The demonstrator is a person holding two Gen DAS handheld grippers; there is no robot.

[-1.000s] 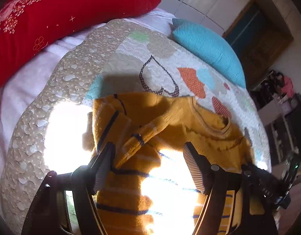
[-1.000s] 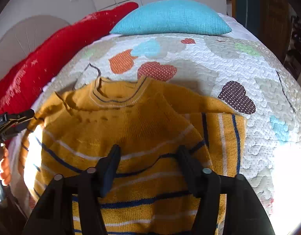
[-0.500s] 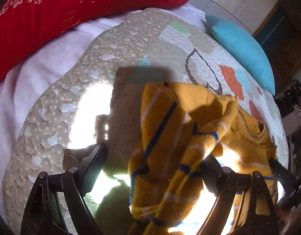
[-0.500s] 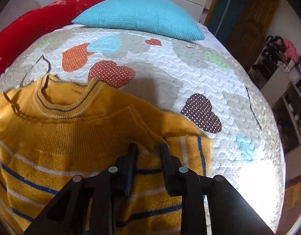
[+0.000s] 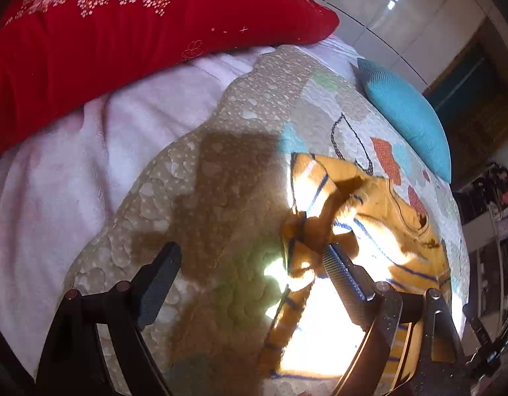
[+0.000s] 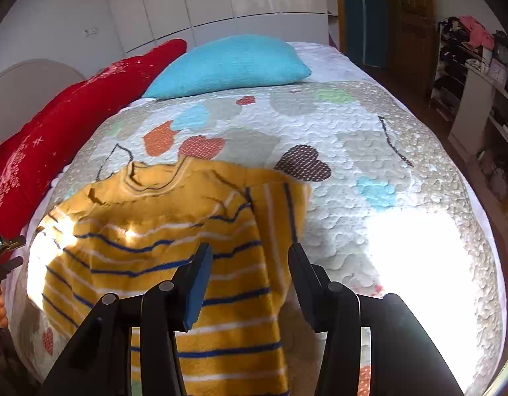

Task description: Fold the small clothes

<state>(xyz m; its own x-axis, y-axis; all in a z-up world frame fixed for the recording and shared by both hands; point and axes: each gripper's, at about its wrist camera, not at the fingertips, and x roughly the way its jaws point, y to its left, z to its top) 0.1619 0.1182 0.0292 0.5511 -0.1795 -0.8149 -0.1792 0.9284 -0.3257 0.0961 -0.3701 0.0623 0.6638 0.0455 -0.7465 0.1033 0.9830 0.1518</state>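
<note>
A mustard-yellow knit sweater with blue and white stripes [image 6: 161, 231] lies on the patterned quilt [image 6: 369, 165], neck toward the pillows. Its left sleeve is bunched over the body in the left wrist view [image 5: 336, 204]. My left gripper [image 5: 250, 257] is open and empty, its fingers straddling the quilt just left of the sweater's edge. My right gripper [image 6: 250, 257] is open and empty, its fingers straddling the sweater's right side, where the right sleeve [image 6: 280, 211] lies folded along the body.
A red pillow [image 5: 121, 33] and a turquoise pillow [image 6: 230, 62] lie at the head of the bed. A white blanket [image 5: 72, 165] lies left of the quilt. Cluttered shelves [image 6: 468, 66] stand at the right, beyond the bed. Bright sun patches wash out parts of the quilt.
My right gripper was shut on the sweater half a second ago and has opened and pulled back. My left gripper has stayed open and shifted left, off the sweater's bunched sleeve.
</note>
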